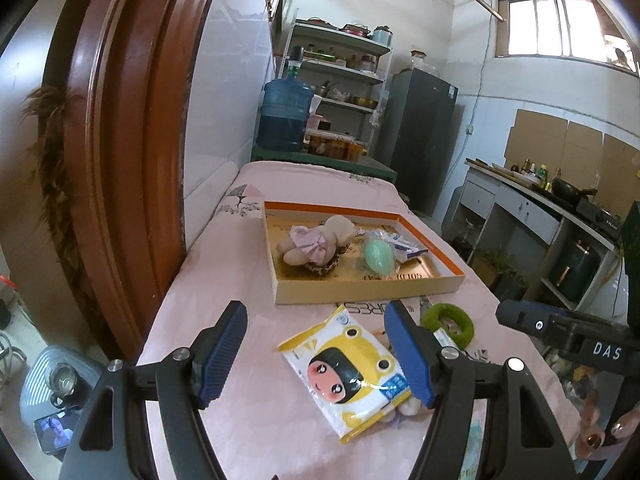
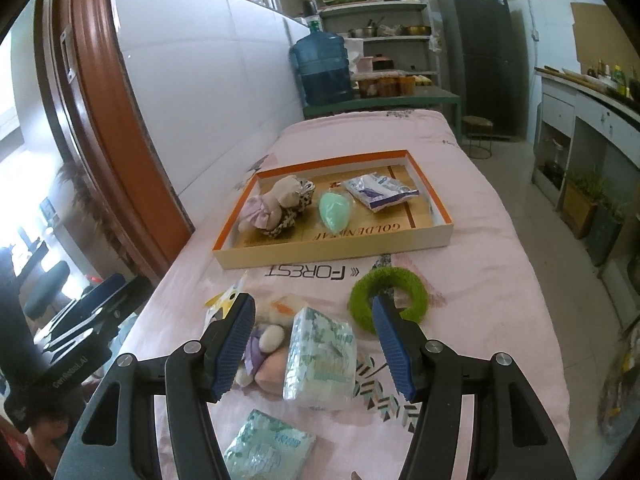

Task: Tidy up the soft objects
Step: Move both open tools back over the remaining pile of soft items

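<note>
An orange-rimmed cardboard tray (image 1: 448, 280) (image 2: 434, 236) on the pink-covered table holds a plush doll (image 1: 310, 244) (image 2: 276, 202), a green oval sponge (image 1: 378, 255) (image 2: 335, 206) and a clear plastic packet (image 1: 400, 245) (image 2: 380, 191). My left gripper (image 1: 316, 354) is open above a yellow cartoon wipes pack (image 1: 348, 372). My right gripper (image 2: 314, 344) is open around a tissue pack (image 2: 320, 360). A small plush toy (image 2: 266, 340) lies left of it. A green fuzzy ring (image 1: 448, 325) (image 2: 388, 294) lies near the tray. A second tissue pack (image 2: 268, 446) lies nearest.
A brown door frame (image 1: 120, 160) stands left of the table. A blue water jug (image 1: 284, 114), shelves and a dark fridge (image 1: 420, 136) stand behind it. A kitchen counter (image 1: 540, 200) runs along the right.
</note>
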Demonstrator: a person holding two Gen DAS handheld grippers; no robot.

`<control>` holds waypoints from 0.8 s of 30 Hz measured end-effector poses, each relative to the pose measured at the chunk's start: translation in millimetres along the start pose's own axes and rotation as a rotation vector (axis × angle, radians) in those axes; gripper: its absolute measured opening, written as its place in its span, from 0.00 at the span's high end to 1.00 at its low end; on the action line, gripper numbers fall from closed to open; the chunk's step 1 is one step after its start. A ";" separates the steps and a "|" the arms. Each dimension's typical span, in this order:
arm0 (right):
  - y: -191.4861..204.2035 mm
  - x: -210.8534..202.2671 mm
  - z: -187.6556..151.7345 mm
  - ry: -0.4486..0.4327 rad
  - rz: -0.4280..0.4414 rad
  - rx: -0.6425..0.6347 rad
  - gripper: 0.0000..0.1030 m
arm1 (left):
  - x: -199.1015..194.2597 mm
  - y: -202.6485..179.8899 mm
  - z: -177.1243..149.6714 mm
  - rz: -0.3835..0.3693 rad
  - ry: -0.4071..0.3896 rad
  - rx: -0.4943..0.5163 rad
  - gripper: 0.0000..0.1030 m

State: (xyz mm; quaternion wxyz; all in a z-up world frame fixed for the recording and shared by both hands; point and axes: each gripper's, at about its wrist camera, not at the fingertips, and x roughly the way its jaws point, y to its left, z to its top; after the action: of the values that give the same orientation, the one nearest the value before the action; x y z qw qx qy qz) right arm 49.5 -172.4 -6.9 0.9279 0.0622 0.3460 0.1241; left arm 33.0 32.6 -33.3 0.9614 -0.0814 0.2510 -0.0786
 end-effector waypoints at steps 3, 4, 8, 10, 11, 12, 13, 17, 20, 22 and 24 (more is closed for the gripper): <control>0.2 -0.6 -1.3 0.002 -0.003 0.001 0.39 | -3.3 0.8 -3.9 0.003 0.005 0.002 0.31; 0.3 -1.5 -2.3 0.003 -0.003 0.000 0.39 | -4.3 0.7 -4.4 0.003 0.006 0.002 0.31; 1.5 -6.4 -9.4 0.006 0.002 0.001 0.39 | -8.6 1.4 -9.8 0.006 0.010 0.006 0.31; 2.6 -8.3 -14.8 0.015 0.012 0.002 0.39 | -11.2 2.0 -12.8 0.009 0.014 0.012 0.31; 3.3 -9.0 -17.3 0.017 0.015 0.004 0.39 | -12.9 2.8 -14.4 0.010 0.014 0.012 0.31; 3.7 -10.5 -20.4 0.020 0.019 0.006 0.39 | -14.8 3.5 -15.9 0.011 0.013 0.011 0.31; 3.9 -11.5 -23.9 0.024 0.023 0.008 0.39 | -16.7 4.6 -17.6 0.012 0.011 0.010 0.31; 4.5 -10.5 -36.2 0.054 0.051 0.033 0.39 | -21.5 6.1 -25.2 0.020 0.012 0.015 0.31; 8.8 -4.5 -47.3 0.101 0.083 0.052 0.29 | -22.7 6.4 -32.0 0.016 0.021 0.017 0.31; 13.4 0.0 -55.3 0.128 0.092 0.050 0.28 | -24.6 6.5 -36.5 0.013 0.021 0.016 0.31; 17.3 4.6 -63.6 0.155 0.092 0.049 0.28 | -25.8 7.6 -39.7 0.004 0.021 0.016 0.31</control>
State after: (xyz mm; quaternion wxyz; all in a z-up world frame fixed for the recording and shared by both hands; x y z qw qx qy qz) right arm 7.9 -152.7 -54.2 0.8899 0.0911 0.4164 0.1623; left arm -8.0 40.3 -56.8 0.9595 -0.0725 0.2605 -0.0795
